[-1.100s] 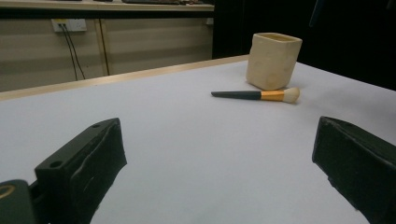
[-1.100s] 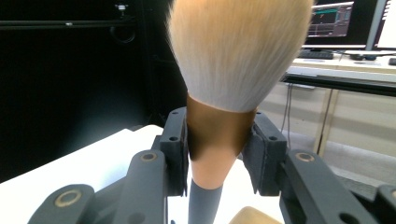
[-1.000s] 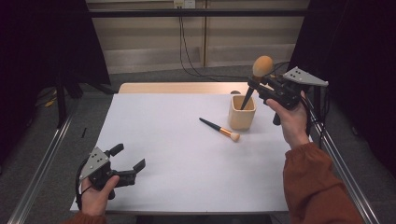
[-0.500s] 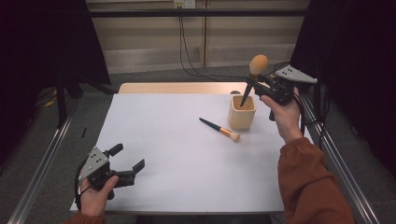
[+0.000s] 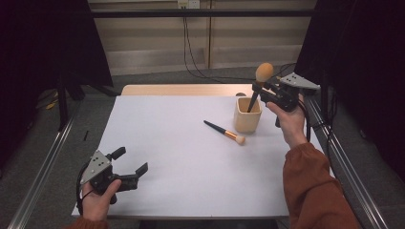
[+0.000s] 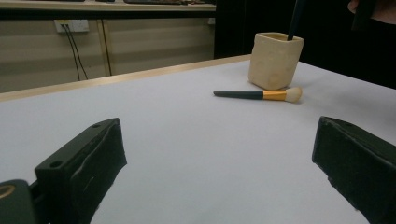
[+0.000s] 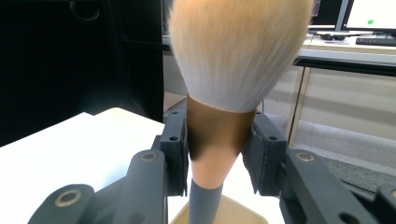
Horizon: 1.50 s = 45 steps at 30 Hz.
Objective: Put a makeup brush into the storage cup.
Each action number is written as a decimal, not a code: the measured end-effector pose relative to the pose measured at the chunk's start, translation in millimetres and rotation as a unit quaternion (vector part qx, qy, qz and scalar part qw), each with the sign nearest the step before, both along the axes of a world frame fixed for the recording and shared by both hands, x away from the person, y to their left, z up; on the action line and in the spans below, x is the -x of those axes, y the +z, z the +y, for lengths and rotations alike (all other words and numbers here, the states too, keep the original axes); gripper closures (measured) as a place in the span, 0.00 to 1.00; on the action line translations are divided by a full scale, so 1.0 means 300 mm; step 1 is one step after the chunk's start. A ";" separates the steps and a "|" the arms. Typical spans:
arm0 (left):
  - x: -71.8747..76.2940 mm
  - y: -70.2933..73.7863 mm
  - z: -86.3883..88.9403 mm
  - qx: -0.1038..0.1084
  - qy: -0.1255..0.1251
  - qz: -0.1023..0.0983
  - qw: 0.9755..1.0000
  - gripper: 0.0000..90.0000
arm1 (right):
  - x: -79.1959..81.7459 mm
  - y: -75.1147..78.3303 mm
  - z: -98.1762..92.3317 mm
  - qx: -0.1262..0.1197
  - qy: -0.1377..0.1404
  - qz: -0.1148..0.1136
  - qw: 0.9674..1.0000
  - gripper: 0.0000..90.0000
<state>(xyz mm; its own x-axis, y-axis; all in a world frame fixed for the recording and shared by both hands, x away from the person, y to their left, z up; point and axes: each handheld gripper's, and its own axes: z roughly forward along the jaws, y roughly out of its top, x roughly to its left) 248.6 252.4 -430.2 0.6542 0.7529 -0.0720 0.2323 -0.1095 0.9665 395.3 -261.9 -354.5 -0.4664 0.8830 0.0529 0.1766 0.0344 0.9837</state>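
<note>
My right gripper (image 5: 270, 94) clamps the big brush (image 5: 258, 85) by its ferrule, bristles up, handle entering the cup (image 5: 247, 117).

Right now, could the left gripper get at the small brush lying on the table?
Probably yes: the left gripper is open, and bare table lies between it and the small brush, though it's a long reach.

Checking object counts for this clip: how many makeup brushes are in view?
2. A large brush is clamped in the right claw, handle down inside the cup. A small brush lies on the table beside it. The cup's inside is partly hidden.
</note>
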 end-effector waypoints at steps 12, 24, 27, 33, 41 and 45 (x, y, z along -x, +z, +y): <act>0.002 -0.001 -0.002 -0.002 -0.004 -0.002 1.000 0.03 | -0.004 -0.049 -0.008 0.008 -0.001 0.008 1.000 0.71; 0.001 -0.001 -0.001 -0.003 -0.003 -0.002 1.000 0.03 | -0.006 -0.101 -0.012 0.013 -0.003 0.022 1.000 0.71; 0.003 0.000 0.001 -0.001 -0.001 -0.001 1.000 0.03 | -0.008 -0.117 -0.013 0.014 -0.003 0.025 1.000 0.71; 0.004 0.000 0.001 -0.002 -0.001 -0.001 1.000 0.03 | -0.009 -0.142 -0.027 0.016 -0.007 0.034 0.999 0.71; 0.004 0.000 0.003 -0.001 -0.005 -0.001 1.000 0.04 | -0.010 -0.169 -0.024 0.022 0.000 0.041 0.999 0.71; 0.003 0.000 0.003 -0.001 -0.005 -0.001 1.000 0.04 | -0.013 -0.185 -0.023 0.022 0.004 0.047 0.999 0.71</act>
